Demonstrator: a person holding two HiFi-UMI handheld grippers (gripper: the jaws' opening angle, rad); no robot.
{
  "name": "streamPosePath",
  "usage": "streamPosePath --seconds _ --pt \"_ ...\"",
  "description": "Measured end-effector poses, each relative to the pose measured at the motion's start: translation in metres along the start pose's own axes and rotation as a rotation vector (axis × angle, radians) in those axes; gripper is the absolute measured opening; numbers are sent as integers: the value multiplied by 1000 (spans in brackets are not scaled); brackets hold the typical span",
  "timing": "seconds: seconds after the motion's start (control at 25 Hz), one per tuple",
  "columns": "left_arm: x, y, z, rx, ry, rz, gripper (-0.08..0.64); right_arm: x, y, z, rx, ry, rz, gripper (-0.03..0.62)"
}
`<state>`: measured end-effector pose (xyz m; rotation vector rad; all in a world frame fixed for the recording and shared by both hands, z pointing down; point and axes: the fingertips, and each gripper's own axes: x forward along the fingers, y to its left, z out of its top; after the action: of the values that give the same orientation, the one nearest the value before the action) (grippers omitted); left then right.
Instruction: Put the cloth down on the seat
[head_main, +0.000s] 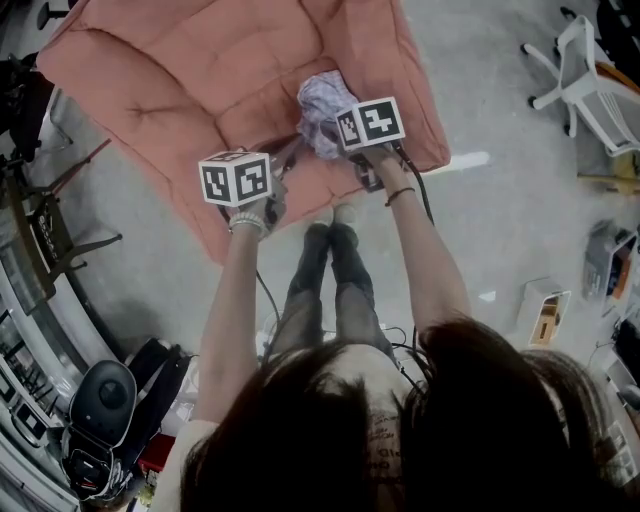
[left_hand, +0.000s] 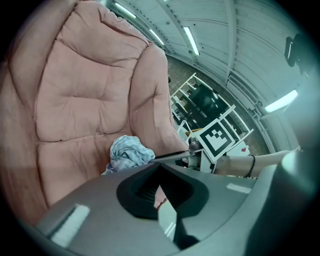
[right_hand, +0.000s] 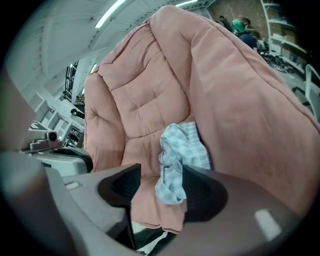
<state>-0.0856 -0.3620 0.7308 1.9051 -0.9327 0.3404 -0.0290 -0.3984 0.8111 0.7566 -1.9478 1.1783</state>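
Note:
A crumpled pale blue checked cloth (head_main: 322, 100) (left_hand: 127, 152) (right_hand: 180, 150) lies on the pink cushioned seat (head_main: 180, 70) (left_hand: 85, 90) (right_hand: 145, 105), near its right side wall. My right gripper (head_main: 345, 140) (right_hand: 161, 172) stands open over the cloth's near end. That end hangs between the jaws along the right one, and neither pad presses on it. My left gripper (head_main: 285, 165) (left_hand: 159, 175) hovers to the left of the cloth above the seat's front edge. Its jaws are together with nothing between them. The right gripper's marker cube (left_hand: 217, 142) shows in the left gripper view.
The person's legs (head_main: 330, 270) stand at the seat's front edge. A white chair (head_main: 590, 80) is at the far right and boxes (head_main: 545, 310) lie on the floor at right. A dark frame (head_main: 50, 220) and a black bag (head_main: 100, 400) are at left.

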Motion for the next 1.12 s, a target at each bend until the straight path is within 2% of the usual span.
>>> streamPosePath --seconds 0.2,0.72,0.96,1.12 --pt "-3 -4 2 -2 -15 1 -9 -9 9 -3 35 -3 62 247" --pt "-29 -38 13 12 -87 -13 -9 -66 39 10 6 -137 84 206" --pt "-50 -57 25 41 -139 -21 -9 -99 59 18 6 -239 85 140" --pt "-64 -76 31 58 -175 -29 -9 -127 74 22 12 -308 99 130"
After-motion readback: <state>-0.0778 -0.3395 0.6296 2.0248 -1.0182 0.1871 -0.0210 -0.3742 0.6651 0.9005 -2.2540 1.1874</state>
